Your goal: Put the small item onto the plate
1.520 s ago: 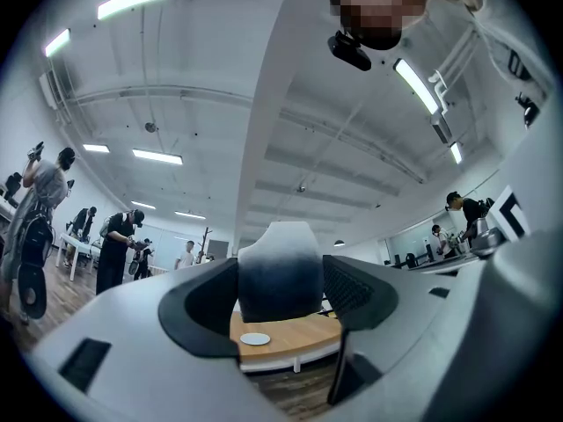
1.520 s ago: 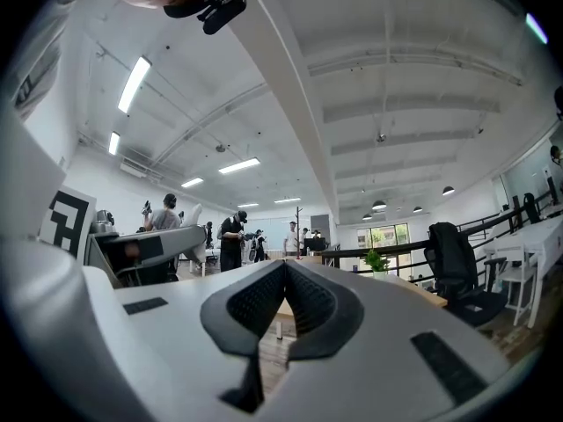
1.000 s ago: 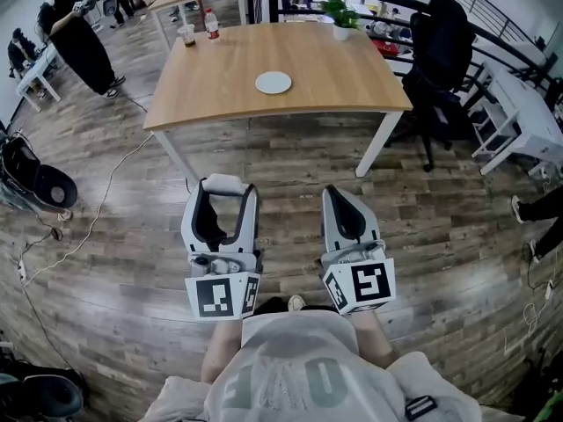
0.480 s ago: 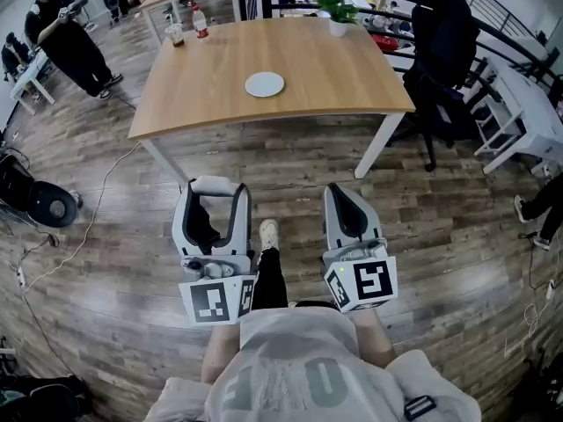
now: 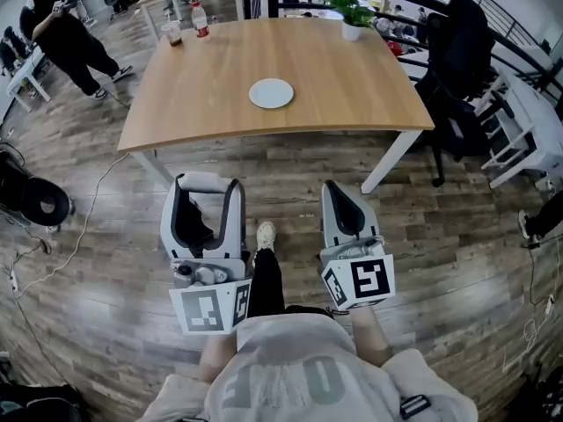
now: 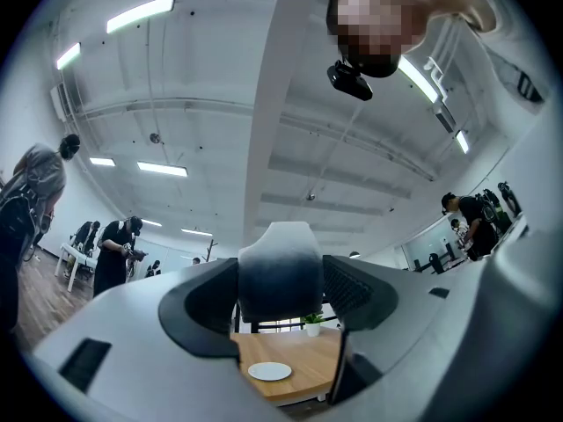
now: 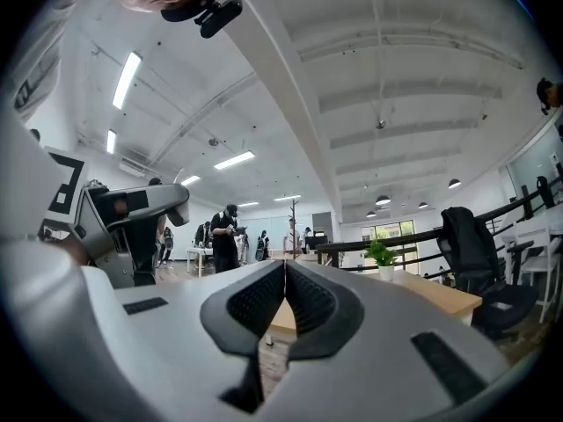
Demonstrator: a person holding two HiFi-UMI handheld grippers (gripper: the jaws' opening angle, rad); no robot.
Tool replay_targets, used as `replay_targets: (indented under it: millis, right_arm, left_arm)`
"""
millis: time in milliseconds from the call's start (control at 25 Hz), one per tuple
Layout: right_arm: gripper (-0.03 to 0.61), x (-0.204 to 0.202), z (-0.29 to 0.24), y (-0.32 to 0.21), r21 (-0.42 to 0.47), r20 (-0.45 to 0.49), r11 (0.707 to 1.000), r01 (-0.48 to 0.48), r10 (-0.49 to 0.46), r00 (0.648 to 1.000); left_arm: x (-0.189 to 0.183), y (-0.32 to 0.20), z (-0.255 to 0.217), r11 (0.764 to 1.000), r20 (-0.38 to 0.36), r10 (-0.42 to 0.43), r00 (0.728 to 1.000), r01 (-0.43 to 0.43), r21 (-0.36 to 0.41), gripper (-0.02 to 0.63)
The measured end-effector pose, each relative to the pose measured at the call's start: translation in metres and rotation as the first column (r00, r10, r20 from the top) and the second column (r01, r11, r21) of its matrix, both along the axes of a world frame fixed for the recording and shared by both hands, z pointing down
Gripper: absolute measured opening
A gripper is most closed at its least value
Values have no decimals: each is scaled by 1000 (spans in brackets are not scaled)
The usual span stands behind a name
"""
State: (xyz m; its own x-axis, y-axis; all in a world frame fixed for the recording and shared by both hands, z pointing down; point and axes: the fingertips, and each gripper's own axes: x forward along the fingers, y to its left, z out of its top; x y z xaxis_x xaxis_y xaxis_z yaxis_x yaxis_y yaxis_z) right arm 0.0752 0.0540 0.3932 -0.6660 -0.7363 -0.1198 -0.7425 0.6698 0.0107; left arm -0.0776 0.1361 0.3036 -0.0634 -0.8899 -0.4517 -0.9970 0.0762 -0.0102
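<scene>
A white plate (image 5: 271,93) lies near the middle of a wooden table (image 5: 352,86) ahead of me; it also shows small in the left gripper view, plate (image 6: 269,371). My left gripper (image 5: 204,187) hovers over the floor, well short of the table, shut on a small rounded white-and-grey item (image 5: 204,181) held across its tips. That item (image 6: 280,271) fills the gap between the jaws in the left gripper view. Beside it, my right gripper (image 5: 339,199) is shut with nothing in it, its pads (image 7: 303,301) pressed together.
On the table's far edge stand a potted plant (image 5: 352,11), a bottle (image 5: 201,20) and a cup (image 5: 171,33). A black office chair (image 5: 462,51) stands at the table's right. People (image 5: 66,42) stand at the far left. Cables run over the wooden floor (image 5: 97,209).
The view has moved forward and the table now sits nearer and lower in the frame. A leg has stepped out between the grippers. Both grippers keep their states.
</scene>
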Motion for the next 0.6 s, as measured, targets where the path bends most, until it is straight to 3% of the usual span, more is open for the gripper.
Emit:
replay_targets:
  millis: [280, 600]
  right_arm:
    - [18, -58, -1, -78, -70, -63, 998, 7, -11, 998]
    - [18, -136, -51, -202, -16, -82, 1000, 10, -11, 997]
  left_arm:
    - [-57, -100, 2, 998, -32, -4, 999, 2, -63, 305]
    - [-100, -236, -47, 997, -10, 81, 997, -81, -10, 306]
